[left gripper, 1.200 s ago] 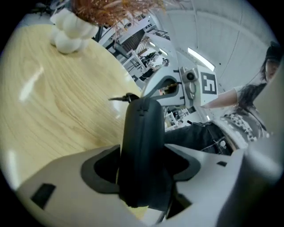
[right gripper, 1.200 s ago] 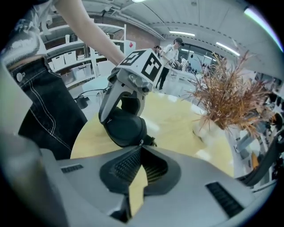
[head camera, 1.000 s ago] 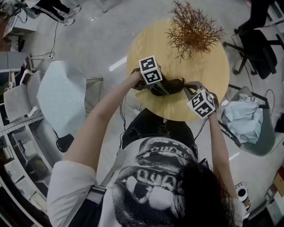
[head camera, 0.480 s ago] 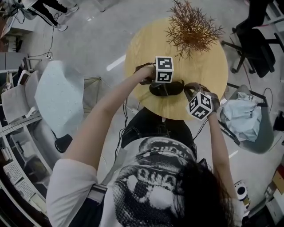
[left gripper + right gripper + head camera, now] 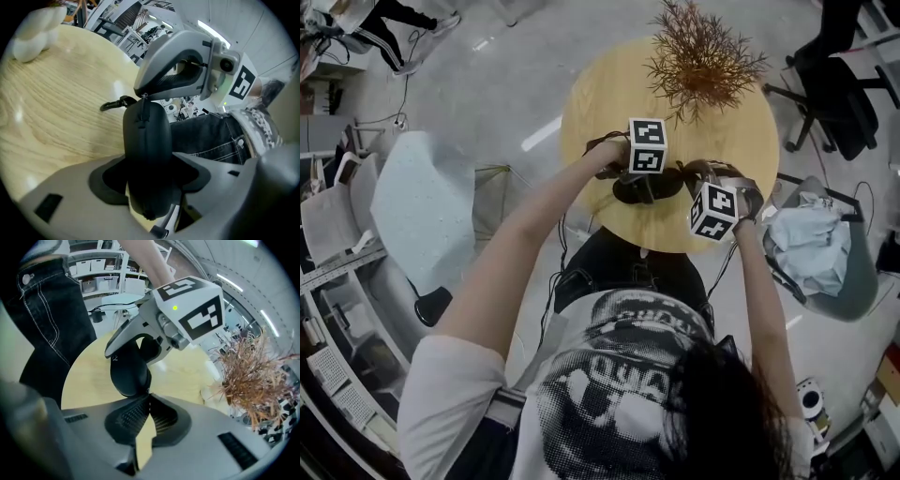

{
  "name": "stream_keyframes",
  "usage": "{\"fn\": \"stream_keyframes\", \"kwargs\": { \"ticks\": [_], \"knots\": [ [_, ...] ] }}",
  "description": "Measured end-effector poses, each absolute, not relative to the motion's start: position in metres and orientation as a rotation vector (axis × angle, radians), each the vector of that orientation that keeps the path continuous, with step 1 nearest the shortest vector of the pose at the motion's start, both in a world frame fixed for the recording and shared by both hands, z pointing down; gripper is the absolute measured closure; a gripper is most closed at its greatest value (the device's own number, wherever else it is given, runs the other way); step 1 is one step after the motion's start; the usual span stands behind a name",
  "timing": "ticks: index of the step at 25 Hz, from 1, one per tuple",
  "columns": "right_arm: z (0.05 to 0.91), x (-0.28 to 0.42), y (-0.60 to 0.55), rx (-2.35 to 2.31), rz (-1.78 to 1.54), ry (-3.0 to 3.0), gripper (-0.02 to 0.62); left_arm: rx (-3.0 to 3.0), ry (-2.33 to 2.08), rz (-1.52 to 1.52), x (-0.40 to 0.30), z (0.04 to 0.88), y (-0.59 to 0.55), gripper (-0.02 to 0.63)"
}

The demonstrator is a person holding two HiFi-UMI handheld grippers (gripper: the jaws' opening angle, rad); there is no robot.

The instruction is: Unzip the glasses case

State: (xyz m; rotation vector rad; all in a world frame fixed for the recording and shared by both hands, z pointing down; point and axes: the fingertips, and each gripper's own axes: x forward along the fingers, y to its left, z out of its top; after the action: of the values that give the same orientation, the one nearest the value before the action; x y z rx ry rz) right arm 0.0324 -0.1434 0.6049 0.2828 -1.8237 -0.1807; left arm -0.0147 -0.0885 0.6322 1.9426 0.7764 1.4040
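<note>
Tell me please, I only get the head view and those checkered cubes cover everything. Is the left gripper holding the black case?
Observer: Yes. In the left gripper view the glasses case sits between the jaws of the left gripper, with the pads against both its sides.
Operator: What's the right one doing?
Observer: The right gripper view shows the right gripper with its jaws shut together, tips touching the case's end. Whether they pinch the zip pull, I can't tell.
Operator: Is that twiggy plant in a pot?
Observer: The dried plant rises from something white on the table.
</note>
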Motion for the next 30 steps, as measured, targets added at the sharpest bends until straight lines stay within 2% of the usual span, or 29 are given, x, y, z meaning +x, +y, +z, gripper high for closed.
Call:
{"fn": "stream_keyframes", "kwargs": {
  "ticks": [6, 11, 19, 30],
  "knots": [
    [0.61, 0.036, -0.144, 0.344, -0.033, -1.857, 0.592, 2.017, 0.758, 1.366, -0.008, 0.635, -0.087, 0.309],
    [0.62, 0.045, -0.14, 0.407, 0.112, -1.866, 0.594, 2.15, 0.579, 1.24, -0.011, 0.631, -0.117, 0.271],
    [0.64, 0.055, -0.128, 0.495, 0.297, -1.877, 0.594, 2.208, 0.2, 0.802, -0.033, 0.603, -0.168, 0.268],
    [0.642, 0.062, -0.126, 0.713, 0.392, -1.906, 0.574, 2.216, -0.138, 0.344, -0.066, 0.575, -0.178, 0.272]
  ]
}}
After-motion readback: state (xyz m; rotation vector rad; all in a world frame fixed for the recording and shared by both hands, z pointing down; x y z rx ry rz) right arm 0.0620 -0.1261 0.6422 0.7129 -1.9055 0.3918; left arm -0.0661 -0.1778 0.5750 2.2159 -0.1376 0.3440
